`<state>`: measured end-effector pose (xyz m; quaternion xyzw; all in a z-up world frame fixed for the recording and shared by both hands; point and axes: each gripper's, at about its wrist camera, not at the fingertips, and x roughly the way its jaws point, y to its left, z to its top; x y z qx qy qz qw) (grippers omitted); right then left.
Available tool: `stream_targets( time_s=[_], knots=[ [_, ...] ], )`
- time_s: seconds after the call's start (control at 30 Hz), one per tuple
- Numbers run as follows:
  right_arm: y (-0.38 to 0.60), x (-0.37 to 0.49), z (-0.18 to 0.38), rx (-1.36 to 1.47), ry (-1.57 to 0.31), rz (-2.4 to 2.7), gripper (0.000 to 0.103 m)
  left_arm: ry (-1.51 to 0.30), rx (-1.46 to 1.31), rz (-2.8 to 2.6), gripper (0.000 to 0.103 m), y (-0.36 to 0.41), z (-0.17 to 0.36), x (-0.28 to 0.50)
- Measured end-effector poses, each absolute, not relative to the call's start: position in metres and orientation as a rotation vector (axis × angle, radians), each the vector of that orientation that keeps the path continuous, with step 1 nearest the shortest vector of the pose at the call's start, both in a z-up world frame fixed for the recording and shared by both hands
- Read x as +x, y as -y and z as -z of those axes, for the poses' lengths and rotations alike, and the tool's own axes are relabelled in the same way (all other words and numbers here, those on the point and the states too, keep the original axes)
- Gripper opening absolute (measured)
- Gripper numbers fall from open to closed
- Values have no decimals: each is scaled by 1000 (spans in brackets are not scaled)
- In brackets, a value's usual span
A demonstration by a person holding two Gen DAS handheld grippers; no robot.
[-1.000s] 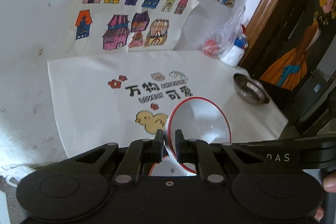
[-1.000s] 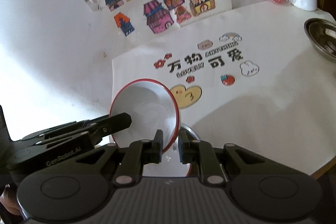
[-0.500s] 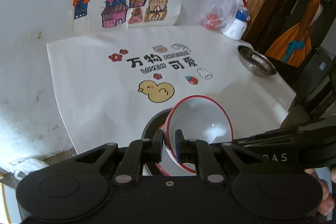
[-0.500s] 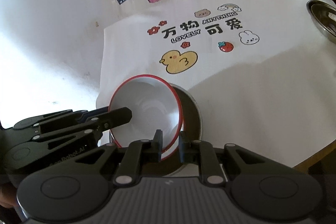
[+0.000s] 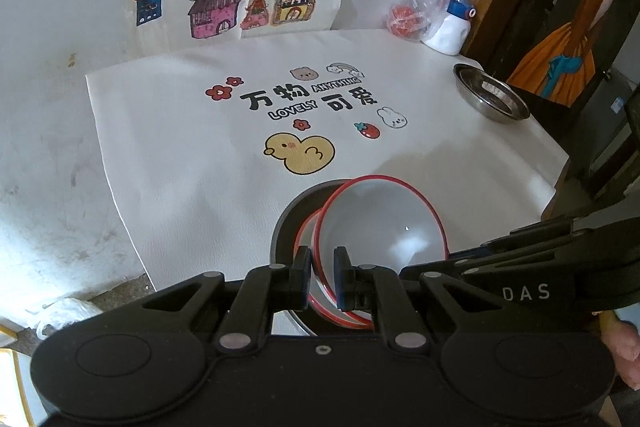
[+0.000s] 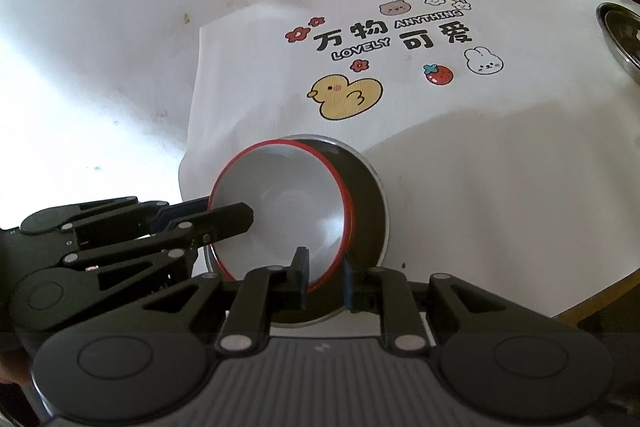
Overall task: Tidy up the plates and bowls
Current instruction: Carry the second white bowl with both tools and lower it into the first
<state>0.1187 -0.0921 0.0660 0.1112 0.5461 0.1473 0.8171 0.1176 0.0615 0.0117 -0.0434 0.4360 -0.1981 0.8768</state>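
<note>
A white bowl with a red rim (image 5: 380, 223) (image 6: 280, 203) is tilted inside a dark steel dish (image 5: 284, 227) (image 6: 368, 211) near the front edge of the table. My left gripper (image 5: 322, 277) is shut on its near rim. My right gripper (image 6: 326, 273) is shut on the rim as well, from the other side. The wrist views each show the other gripper: the right one (image 5: 424, 267) comes in from the right, and the left one (image 6: 226, 213) has one finger lying over the bowl's inside. A second red rim line (image 5: 304, 243) shows just under the bowl.
A printed white mat (image 5: 180, 147) covers the table. A second steel dish (image 5: 492, 99) (image 6: 620, 35) sits at the far right edge. A plastic bag with red items (image 5: 412, 19) and a white bottle (image 5: 452, 31) stand at the back right, by a wooden frame. Drawings hang on the wall.
Both grippers carried the bowl back toward the front edge and down into the dark steel dish. The mat's printed duck, covered before, is now in full view.
</note>
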Motion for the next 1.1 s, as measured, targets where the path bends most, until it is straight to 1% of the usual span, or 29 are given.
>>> stream_targets(
  time_s=[0.47, 1.1],
  knots=[
    [88, 120, -66, 215, -1181, -322, 23, -914, -81, 416, 11, -61, -12, 116],
    [88, 121, -67, 214, -1179, -331, 26, -917, -79, 427, 14, -62, -12, 114]
  ],
)
